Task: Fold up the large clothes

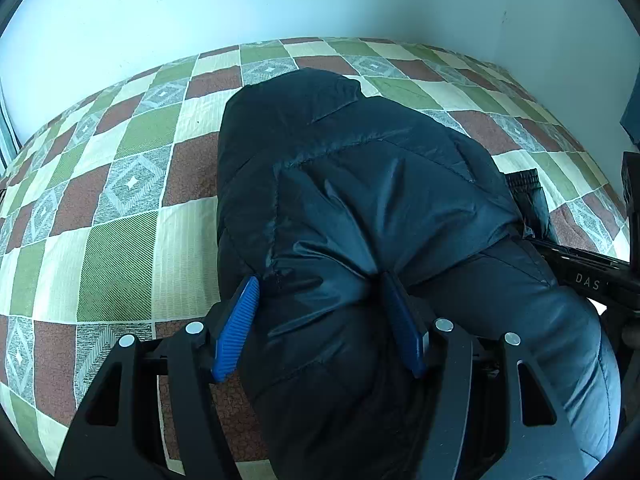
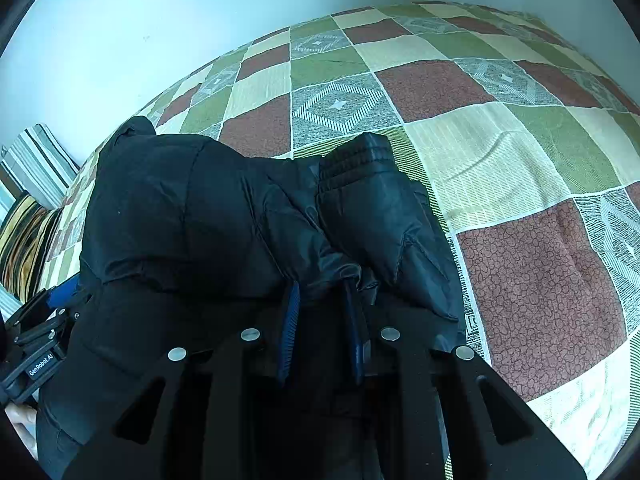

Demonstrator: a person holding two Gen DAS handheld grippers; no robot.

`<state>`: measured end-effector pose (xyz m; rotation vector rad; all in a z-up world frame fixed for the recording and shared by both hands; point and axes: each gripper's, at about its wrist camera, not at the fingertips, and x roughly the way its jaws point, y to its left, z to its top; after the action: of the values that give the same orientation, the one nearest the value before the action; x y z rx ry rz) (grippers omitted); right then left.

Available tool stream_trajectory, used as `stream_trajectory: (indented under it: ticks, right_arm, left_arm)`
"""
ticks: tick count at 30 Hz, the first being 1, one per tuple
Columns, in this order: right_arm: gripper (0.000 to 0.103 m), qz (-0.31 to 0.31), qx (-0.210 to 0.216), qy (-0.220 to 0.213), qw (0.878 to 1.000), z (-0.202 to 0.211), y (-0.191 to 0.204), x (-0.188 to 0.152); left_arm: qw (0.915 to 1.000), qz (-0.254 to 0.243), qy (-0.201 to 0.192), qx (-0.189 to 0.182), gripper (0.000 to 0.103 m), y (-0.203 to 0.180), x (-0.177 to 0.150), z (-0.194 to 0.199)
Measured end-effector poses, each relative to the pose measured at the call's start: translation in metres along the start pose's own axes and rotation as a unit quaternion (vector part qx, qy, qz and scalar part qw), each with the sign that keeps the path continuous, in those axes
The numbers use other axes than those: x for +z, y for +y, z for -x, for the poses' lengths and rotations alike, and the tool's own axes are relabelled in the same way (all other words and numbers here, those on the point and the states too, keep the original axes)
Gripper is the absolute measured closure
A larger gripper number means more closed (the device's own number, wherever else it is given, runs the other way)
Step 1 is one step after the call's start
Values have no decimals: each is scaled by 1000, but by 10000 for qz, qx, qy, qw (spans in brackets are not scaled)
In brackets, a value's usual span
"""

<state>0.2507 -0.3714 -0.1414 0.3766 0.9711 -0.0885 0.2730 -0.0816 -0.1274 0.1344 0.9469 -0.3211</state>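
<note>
A dark puffer jacket (image 1: 352,184) lies bunched on a checked bedspread (image 1: 128,184). My left gripper (image 1: 320,284) has its blue pads pressed into a thick fold of the jacket's near edge, shut on it. In the right wrist view the jacket (image 2: 180,208) fills the left, with a ribbed sleeve cuff (image 2: 356,156) folded on top. My right gripper (image 2: 322,288) is shut on a pinch of jacket fabric below that sleeve. The right gripper's body (image 1: 592,276) shows at the right edge of the left wrist view; the left gripper's body (image 2: 40,344) shows at lower left of the right wrist view.
The bedspread (image 2: 500,168) stretches far to the right and back. A pale wall (image 1: 280,0) borders the bed's far side. Striped pillows or bedding (image 2: 32,184) sit at the left edge. A dark object (image 1: 630,112) stands at the right edge.
</note>
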Motion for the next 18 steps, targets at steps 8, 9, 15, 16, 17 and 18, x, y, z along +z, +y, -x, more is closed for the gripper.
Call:
stream_trajectory:
  ticks: [8, 9, 15, 16, 17, 18]
  right_arm:
    - [77, -37, 163, -360, 9992, 60, 3, -6]
    - [77, 43, 146, -406, 9991, 73, 4, -12]
    - [77, 516, -3, -378, 9980, 110, 23, -65]
    - [77, 549, -38, -310, 9980, 108, 23, -71]
    - [76, 574, -75, -171, 9982, 102, 22, -78]
    - [74, 570, -84, -114, 9983, 97, 21, -81]
  left_arm:
    - [9961, 637, -338, -510, 42, 20, -15, 63]
    - [9957, 626, -417, -547, 41, 18, -21, 73]
    - [9960, 349, -474, -670, 40, -10, -63, 95]
    - [9966, 300, -442, -633, 40, -14, -66, 91]
    - [9972, 241, -398, -587, 39, -16, -69, 86]
    - [9977, 203, -348, -543, 38, -18, -71, 82]
